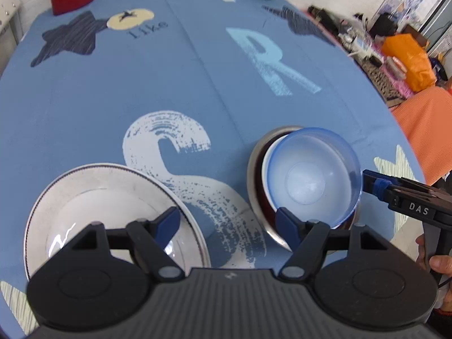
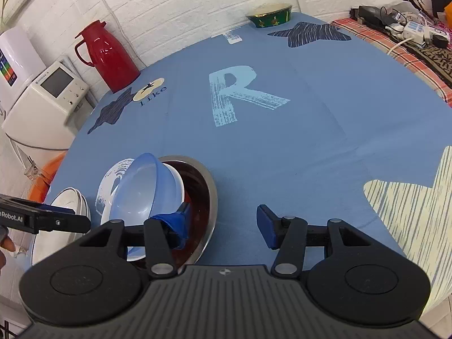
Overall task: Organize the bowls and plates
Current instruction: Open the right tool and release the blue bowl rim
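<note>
The translucent blue plastic bowl (image 1: 313, 175) sits tilted in a white bowl (image 1: 268, 169), itself nested in a steel bowl with a dark red inside (image 1: 255, 175), near the front of the blue cloth-covered surface (image 1: 183, 84). To their left rest the stacked white plates (image 1: 84, 195).

The right gripper (image 2: 223, 223) is spread wide and grasps nothing; its left finger (image 2: 176, 223) lies against the blue bowl's near rim. The left gripper (image 1: 226, 226) is also released and empty, between the plates and the nest.

Risks, as I judge them: because the blue bowl leans, a nudge from that finger could tip it out or skid all 3 bowls. The left gripper's right finger (image 1: 288, 228), close to the steel rim, could knock the nest if it swings right.
</note>
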Demonstrator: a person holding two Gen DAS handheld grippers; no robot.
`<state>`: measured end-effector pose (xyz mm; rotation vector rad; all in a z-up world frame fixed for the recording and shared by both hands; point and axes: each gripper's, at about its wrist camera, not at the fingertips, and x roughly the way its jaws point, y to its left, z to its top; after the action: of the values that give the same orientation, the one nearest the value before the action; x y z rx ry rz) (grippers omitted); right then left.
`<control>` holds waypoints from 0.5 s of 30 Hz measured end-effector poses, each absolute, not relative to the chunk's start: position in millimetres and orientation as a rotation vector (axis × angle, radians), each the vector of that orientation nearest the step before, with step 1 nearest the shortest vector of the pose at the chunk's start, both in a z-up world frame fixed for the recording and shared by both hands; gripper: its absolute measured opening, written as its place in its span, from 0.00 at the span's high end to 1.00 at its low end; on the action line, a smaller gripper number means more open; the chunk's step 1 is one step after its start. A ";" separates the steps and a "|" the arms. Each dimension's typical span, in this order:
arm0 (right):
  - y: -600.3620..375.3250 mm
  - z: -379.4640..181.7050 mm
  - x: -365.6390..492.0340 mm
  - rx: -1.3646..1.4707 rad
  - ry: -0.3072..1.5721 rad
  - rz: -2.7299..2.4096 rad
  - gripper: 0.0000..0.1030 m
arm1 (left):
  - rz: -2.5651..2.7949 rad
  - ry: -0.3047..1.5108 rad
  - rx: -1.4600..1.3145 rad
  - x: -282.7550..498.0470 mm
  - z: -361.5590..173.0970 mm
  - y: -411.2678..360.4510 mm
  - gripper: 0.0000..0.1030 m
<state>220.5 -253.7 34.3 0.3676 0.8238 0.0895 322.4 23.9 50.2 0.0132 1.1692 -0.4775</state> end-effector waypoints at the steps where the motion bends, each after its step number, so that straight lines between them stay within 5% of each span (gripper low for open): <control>1: -251.8 34.0 221.6 0.363 0.829 0.090 0.64 | -0.464 1.174 0.029 326.5 49.3 22.5 0.28; 15: -254.7 20.7 226.8 0.406 0.871 0.091 0.63 | -0.494 1.112 0.200 340.4 57.3 3.3 0.27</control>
<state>226.8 -254.7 20.7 0.4057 0.8707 0.0907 340.4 3.3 57.3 0.1996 1.1124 -0.4940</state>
